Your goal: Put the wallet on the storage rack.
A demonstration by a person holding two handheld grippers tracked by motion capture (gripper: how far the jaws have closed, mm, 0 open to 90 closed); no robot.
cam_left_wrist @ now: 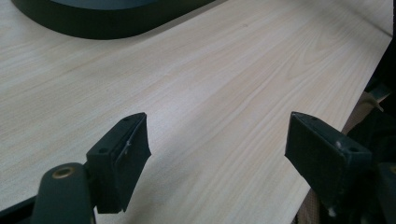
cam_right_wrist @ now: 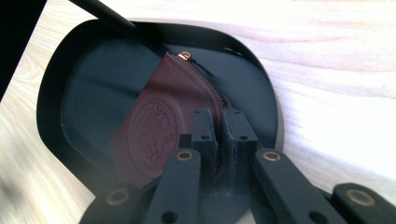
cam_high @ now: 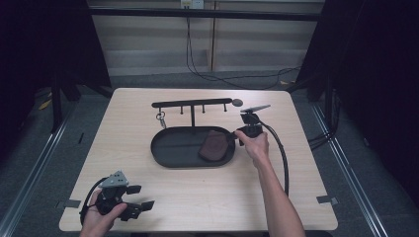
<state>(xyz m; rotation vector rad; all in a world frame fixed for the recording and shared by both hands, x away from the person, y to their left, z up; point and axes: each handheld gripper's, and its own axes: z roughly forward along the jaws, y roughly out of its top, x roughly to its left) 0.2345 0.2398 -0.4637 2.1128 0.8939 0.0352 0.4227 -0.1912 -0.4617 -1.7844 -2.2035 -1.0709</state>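
Lying across the right end of the black tray [cam_high: 168, 148], long axis pointing toward the hook rack [cam_high: 191, 103], the brown pouch [cam_right_wrist: 161, 112] is pinched at its zipper edge by the right gripper [cam_right_wrist: 222, 126], while the left gripper [cam_left_wrist: 217, 144] rests spread wide.

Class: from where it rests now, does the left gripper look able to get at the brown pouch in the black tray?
Probably yes: the left gripper is open, with bare table between it and the tray. The right gripper, shut on the pouch, crowds it.

Right gripper [cam_high: 236, 136] reaches forward with jaws closed, while left gripper [cam_high: 141, 197] rests low, jaws spread.
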